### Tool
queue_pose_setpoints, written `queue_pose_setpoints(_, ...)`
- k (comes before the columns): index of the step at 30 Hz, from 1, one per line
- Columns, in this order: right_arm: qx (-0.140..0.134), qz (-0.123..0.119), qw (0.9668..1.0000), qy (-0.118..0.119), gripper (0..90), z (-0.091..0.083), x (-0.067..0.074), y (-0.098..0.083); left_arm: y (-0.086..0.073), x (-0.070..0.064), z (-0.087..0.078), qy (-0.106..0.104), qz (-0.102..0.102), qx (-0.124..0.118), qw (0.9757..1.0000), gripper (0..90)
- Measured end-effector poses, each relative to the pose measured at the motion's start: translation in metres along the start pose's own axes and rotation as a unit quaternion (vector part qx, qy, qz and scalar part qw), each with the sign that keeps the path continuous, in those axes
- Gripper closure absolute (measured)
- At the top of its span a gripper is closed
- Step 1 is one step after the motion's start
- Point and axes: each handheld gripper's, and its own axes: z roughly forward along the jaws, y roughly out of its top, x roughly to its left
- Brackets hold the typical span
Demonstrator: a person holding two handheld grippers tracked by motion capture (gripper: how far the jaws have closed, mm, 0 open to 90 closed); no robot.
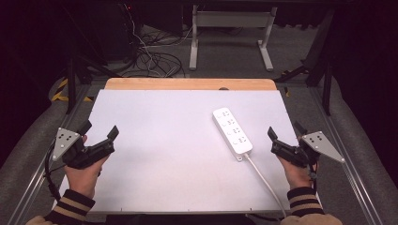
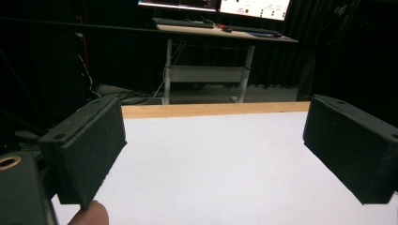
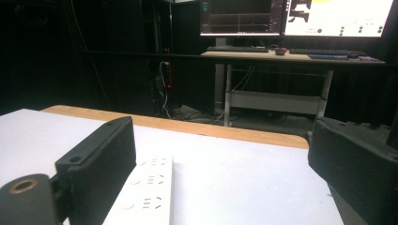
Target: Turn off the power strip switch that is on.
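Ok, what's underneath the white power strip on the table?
The power strip lies flat on the white tabletop, sockets up, its cable trailing toward the near edge. Whatever lies directly beneath it is covered.

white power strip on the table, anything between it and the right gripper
Nothing visible does. The white plastic power strip lies flat on the white table top, just left of the open black right gripper, with only bare surface between. Its white cable trails toward the near edge.

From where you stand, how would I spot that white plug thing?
Find the white table with the wooden far edge. On its right half lies a long white power strip, angled, its cord trailing toward the person's right hand. It's the sole item lying there.
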Motion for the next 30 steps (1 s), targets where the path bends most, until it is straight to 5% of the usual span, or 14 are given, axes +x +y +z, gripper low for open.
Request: queue_pose_setpoints(30, 0.018, 0.004, 0.9998, 0.004, 8.9, 0.006, 0.0027, -0.0026, -0.0005, 0.0015, -0.0022, 0.001, 0.0, 0.002, 1.0, 6.7)
